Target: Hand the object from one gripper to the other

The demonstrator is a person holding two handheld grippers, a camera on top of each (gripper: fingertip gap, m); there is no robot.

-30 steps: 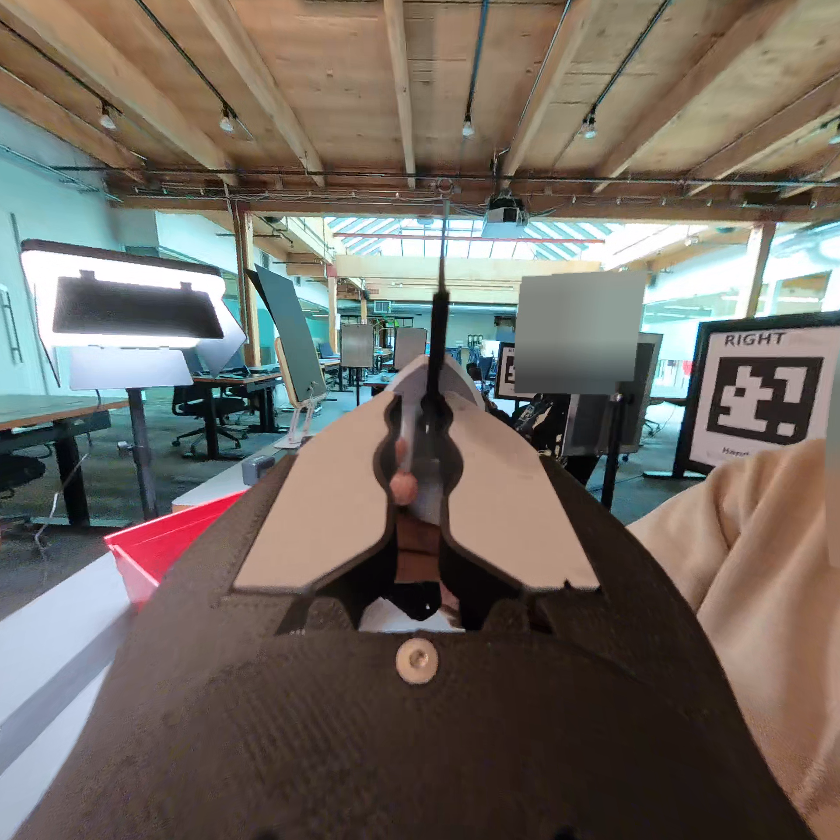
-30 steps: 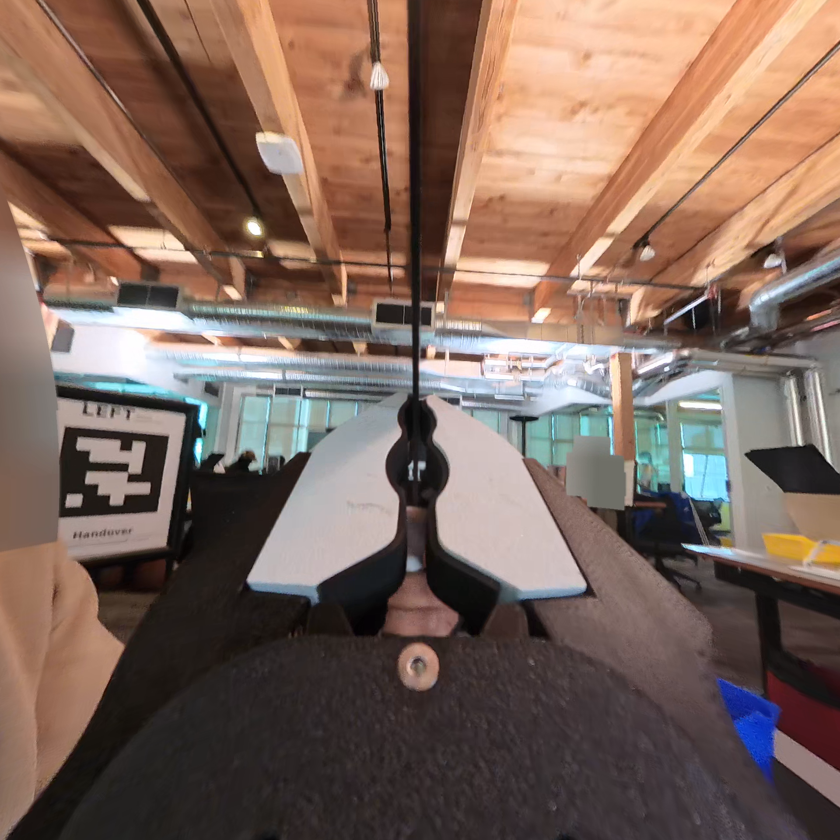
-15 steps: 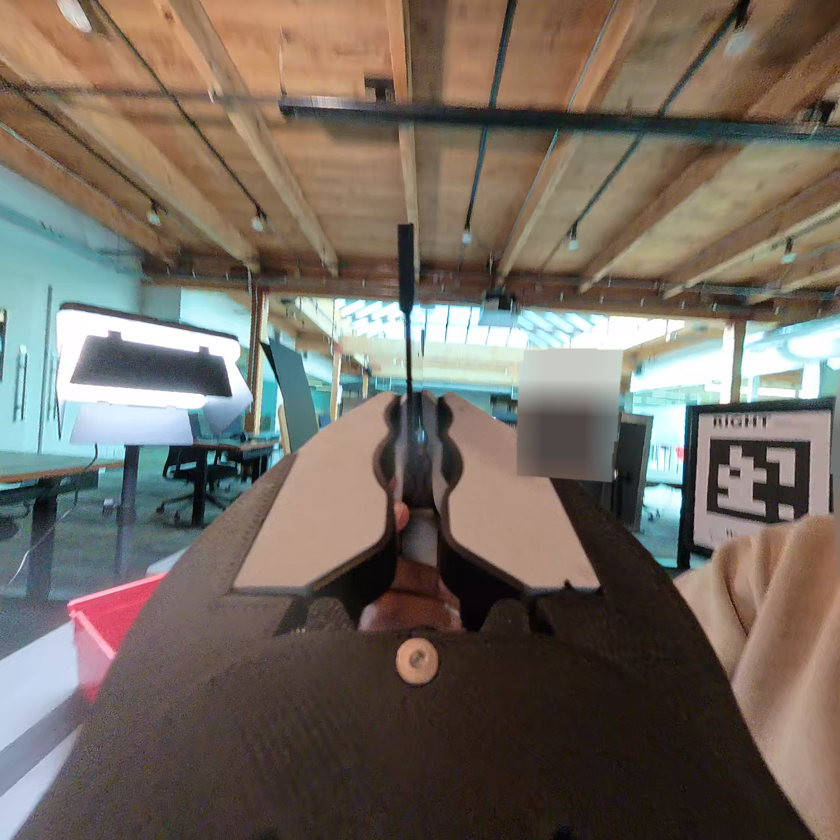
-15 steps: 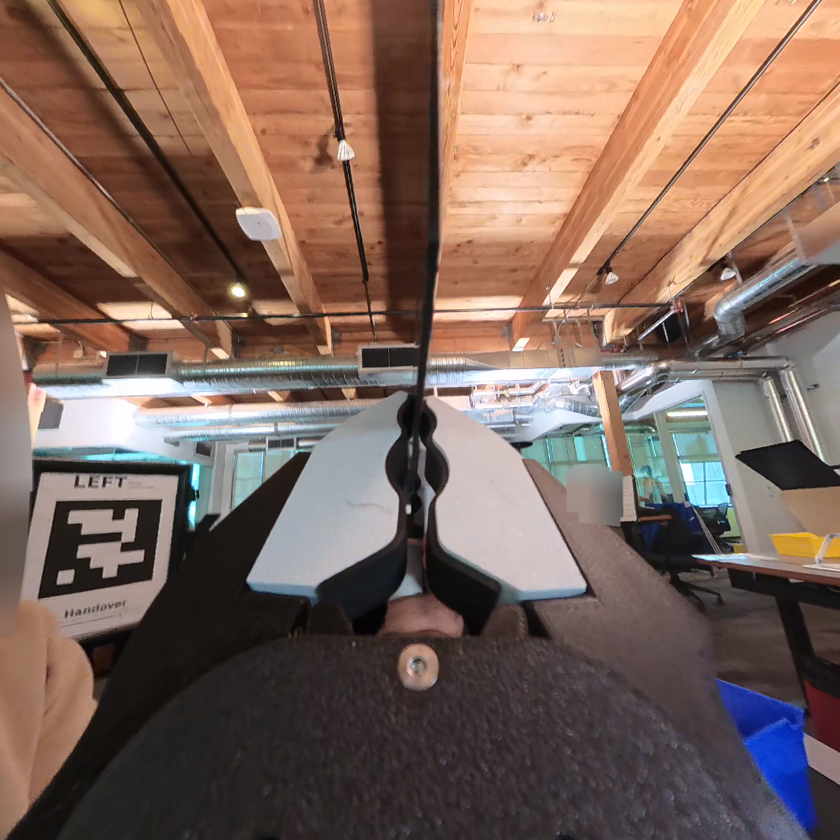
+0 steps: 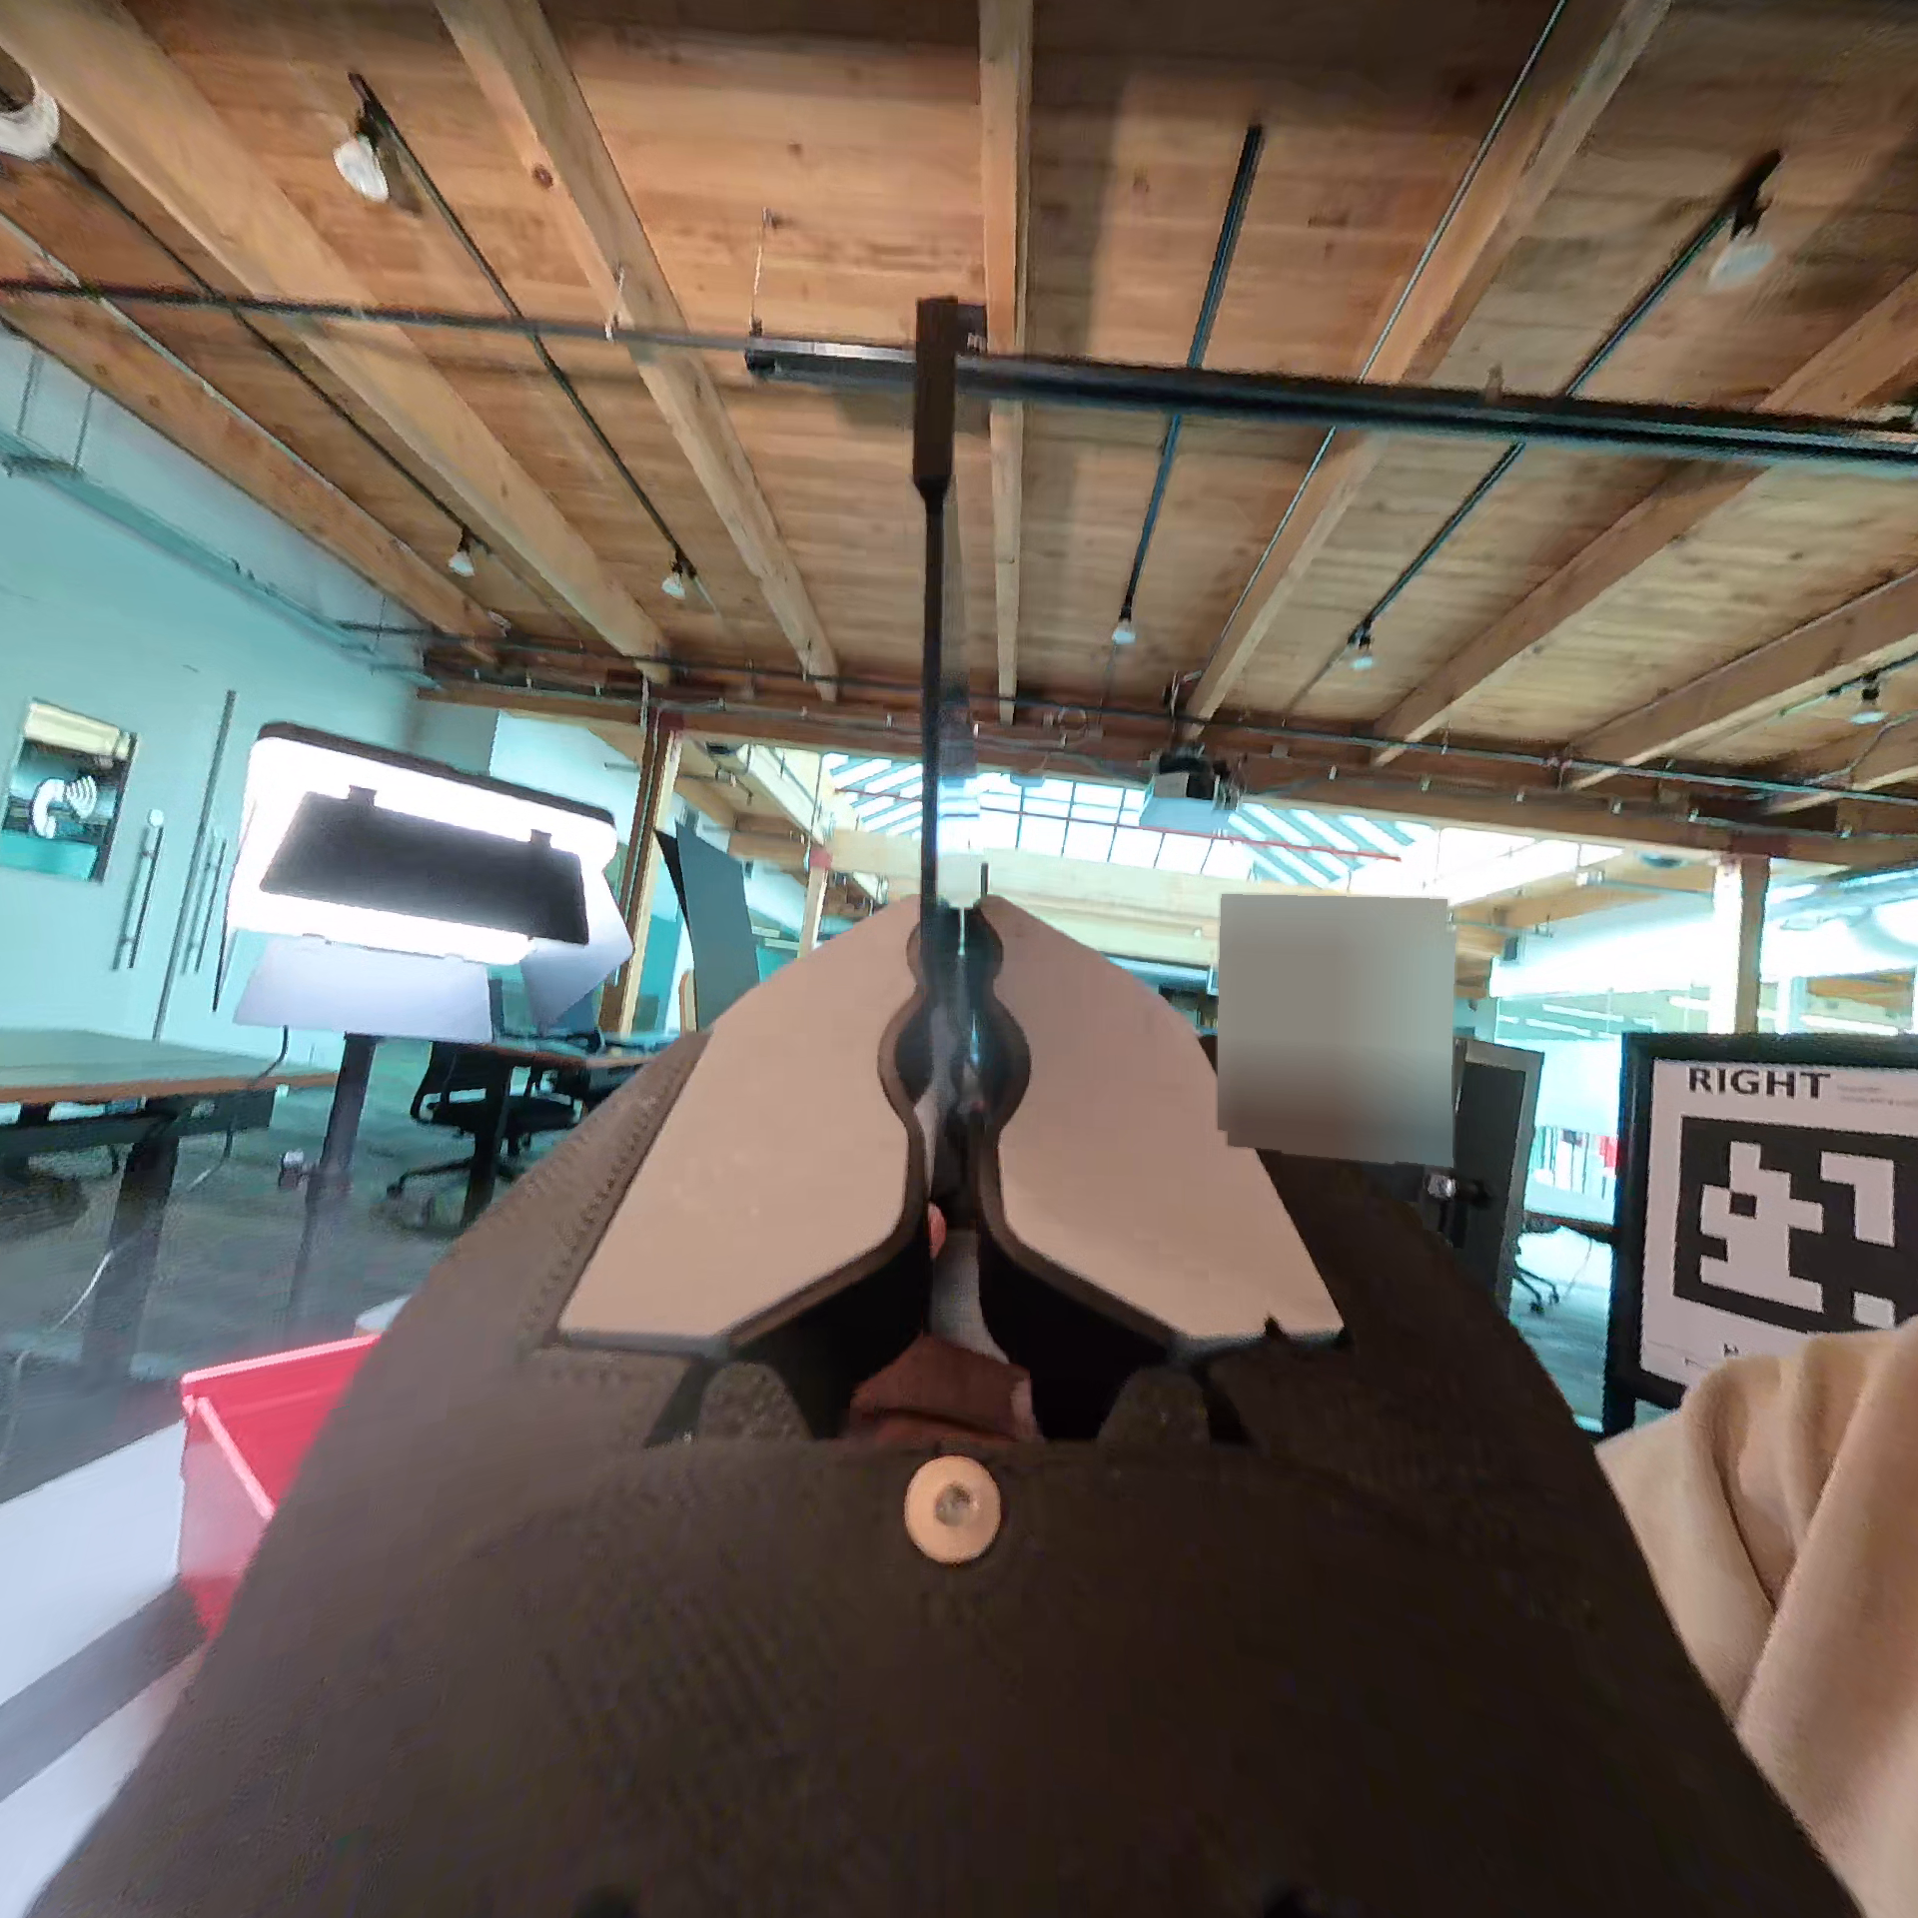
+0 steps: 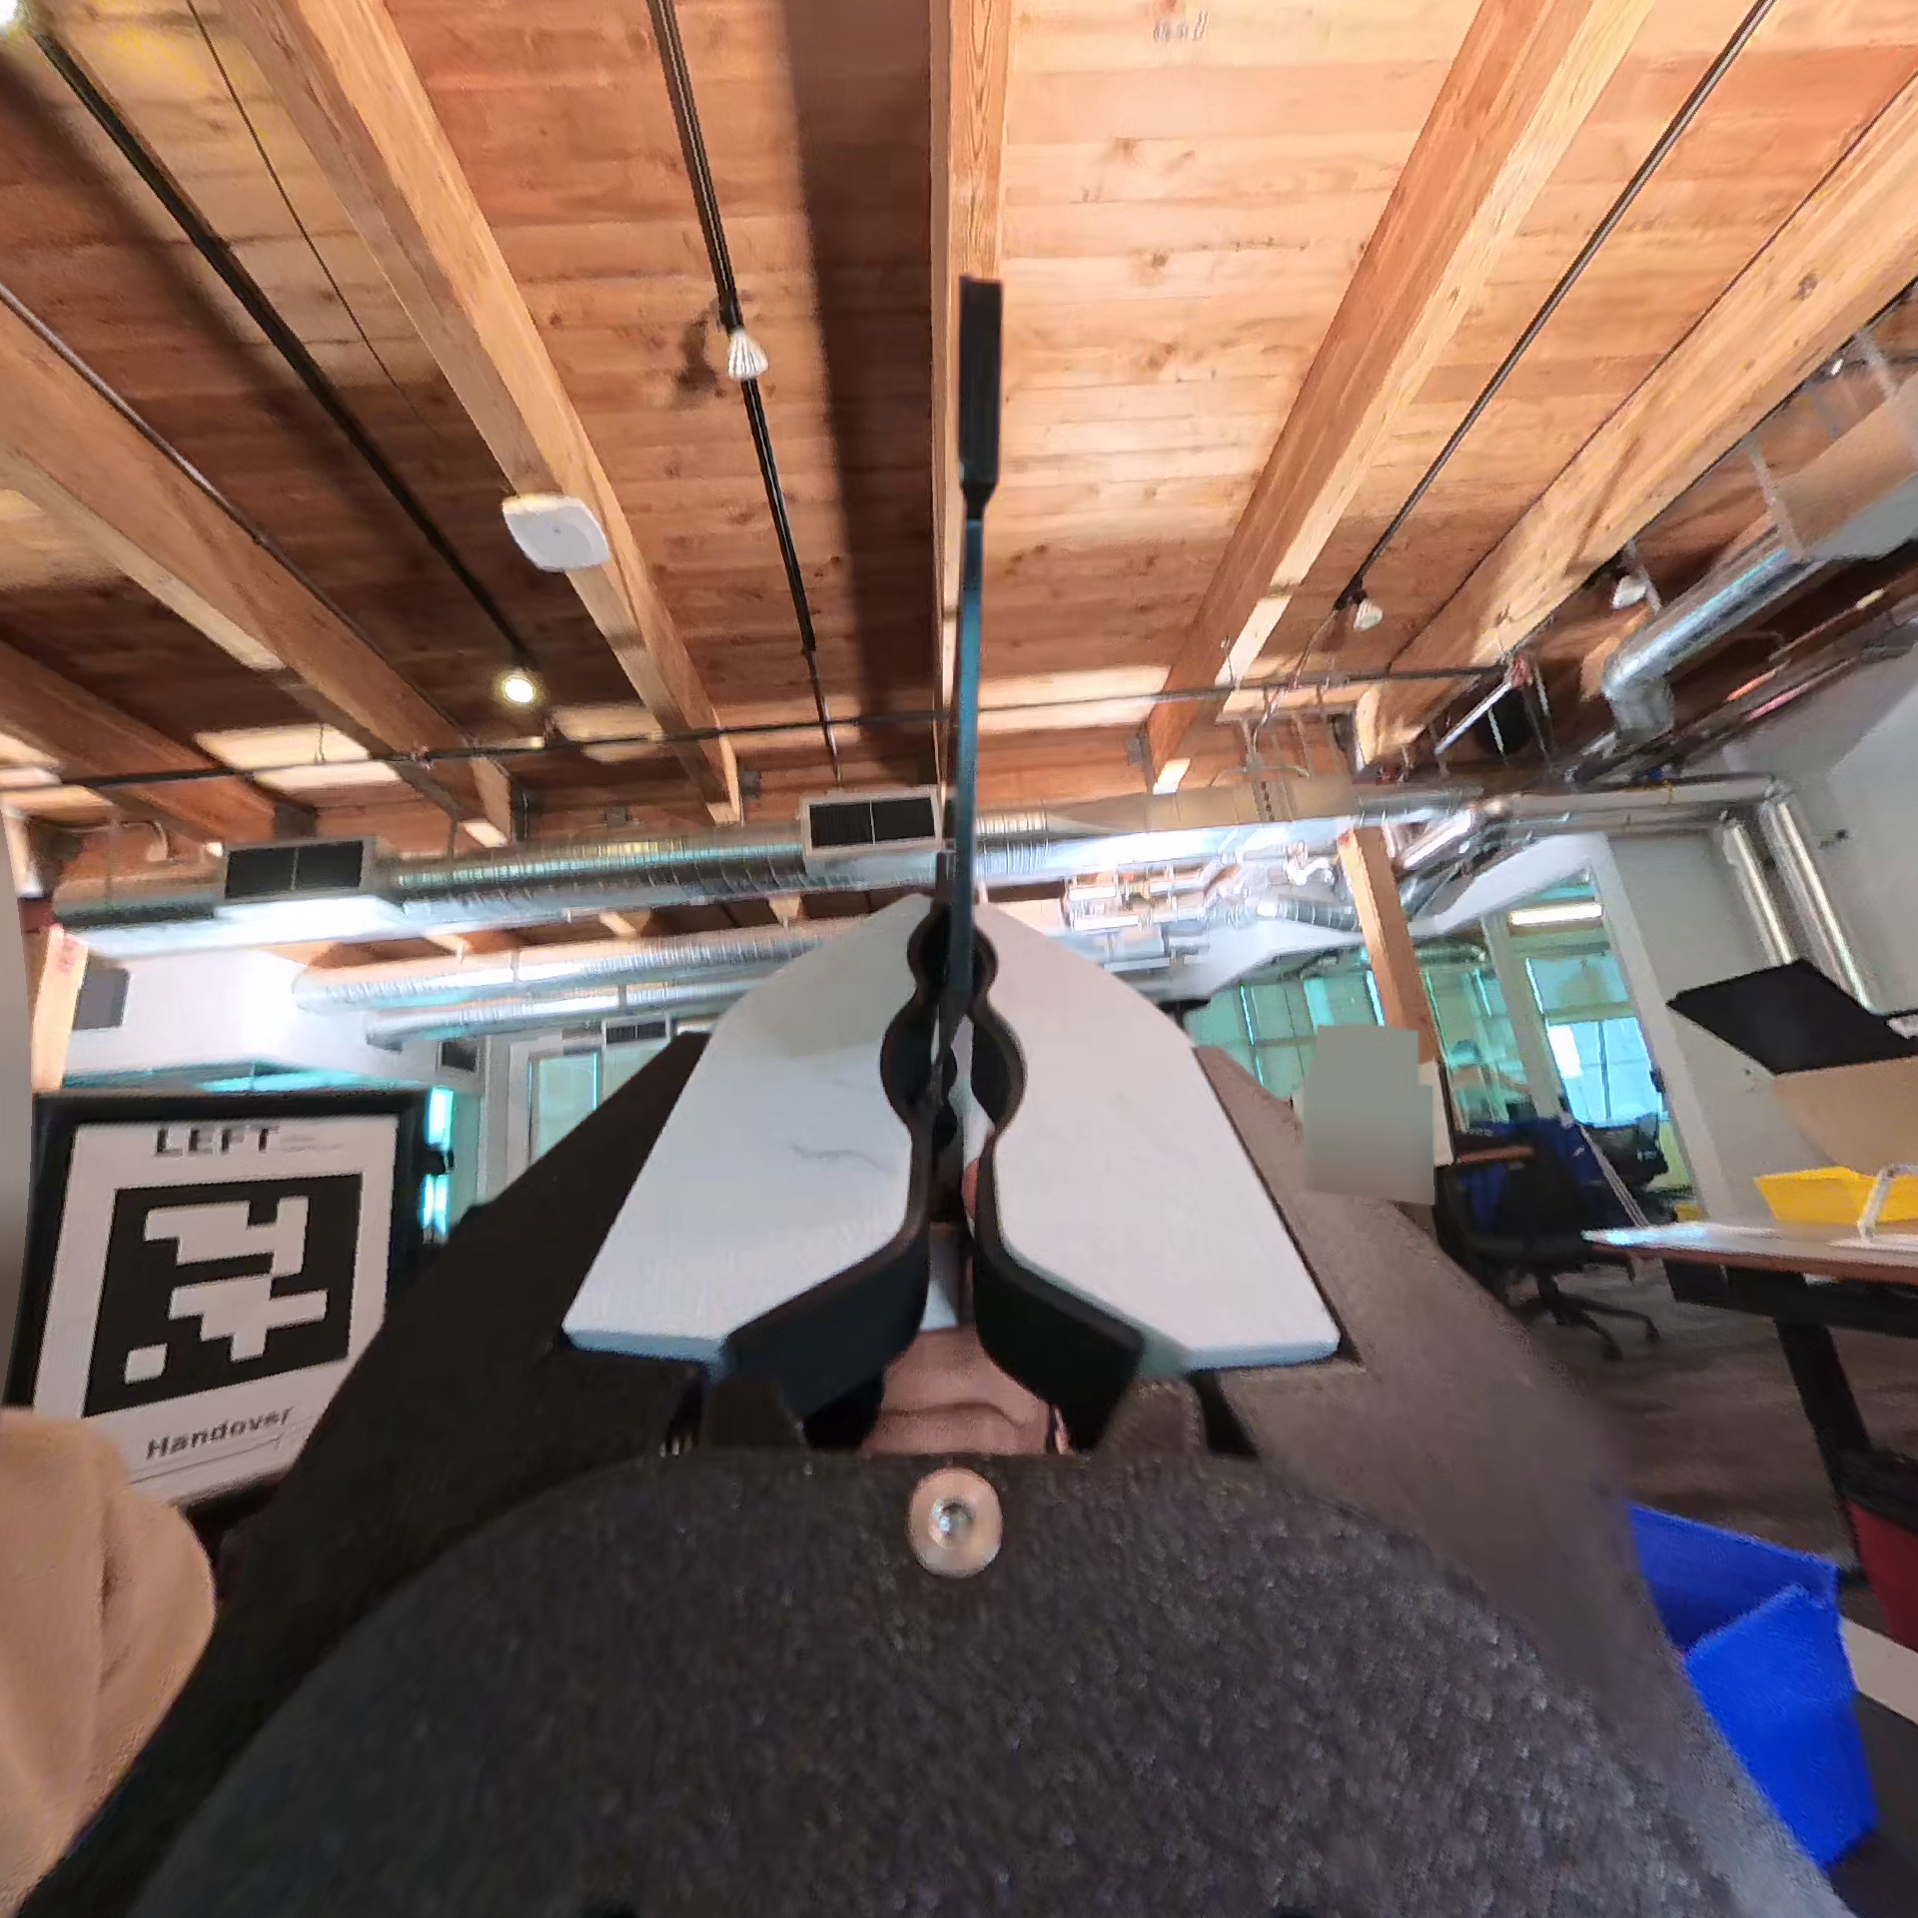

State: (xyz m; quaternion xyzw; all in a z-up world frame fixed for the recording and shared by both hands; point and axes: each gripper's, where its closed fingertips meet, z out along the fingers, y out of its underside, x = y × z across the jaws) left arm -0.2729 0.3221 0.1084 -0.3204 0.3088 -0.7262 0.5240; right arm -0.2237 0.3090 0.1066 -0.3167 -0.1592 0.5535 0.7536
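Oddly, both of my wrist views show nearly the same thing: a thin black rod rising from pressed-together jaws toward the wooden ceiling. My left gripper [image 5: 953, 913] pinches a rod [image 5: 937, 581] at frame centre; my right gripper [image 6: 955, 913] pinches one [image 6: 970, 644] too. Whether it is a single object I cannot tell. Only the left view shows the red bin [image 5: 234, 1453], lower left; only the right shows the blue bin [image 6: 1764, 1681], lower right.
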